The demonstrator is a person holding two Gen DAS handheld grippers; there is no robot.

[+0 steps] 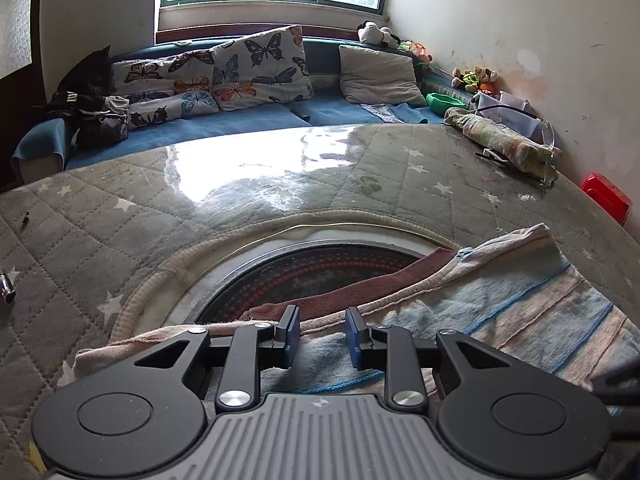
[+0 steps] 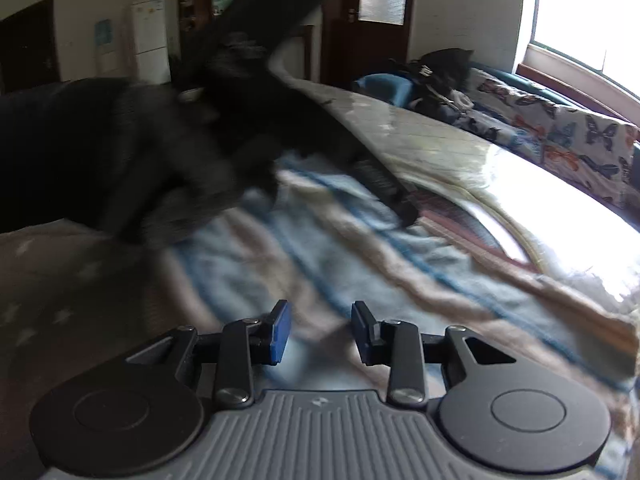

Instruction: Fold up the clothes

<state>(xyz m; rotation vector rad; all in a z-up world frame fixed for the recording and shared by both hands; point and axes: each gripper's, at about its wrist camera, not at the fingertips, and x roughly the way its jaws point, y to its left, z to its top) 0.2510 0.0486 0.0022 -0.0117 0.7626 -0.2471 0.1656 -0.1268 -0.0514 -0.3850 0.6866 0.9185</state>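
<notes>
While the quilted tabletop [image 1: 280, 184] carries it, striped garment [image 1: 500, 304] lies spread w/ wrinkles at near edge, partly over a round dark inset [image 1: 312, 276]. Step: fits either pre-fold layout or mid-fold; can't settle which. Any next grip calls for a clean bite on one fabric edge. Left hand-held gripper [image 1: 322, 334]: jaws apart, empty, just above cloth. Right hand-held gripper [image 2: 322, 330]: jaws apart, empty; contact w/ cloth unclear, view blurred.
</notes>
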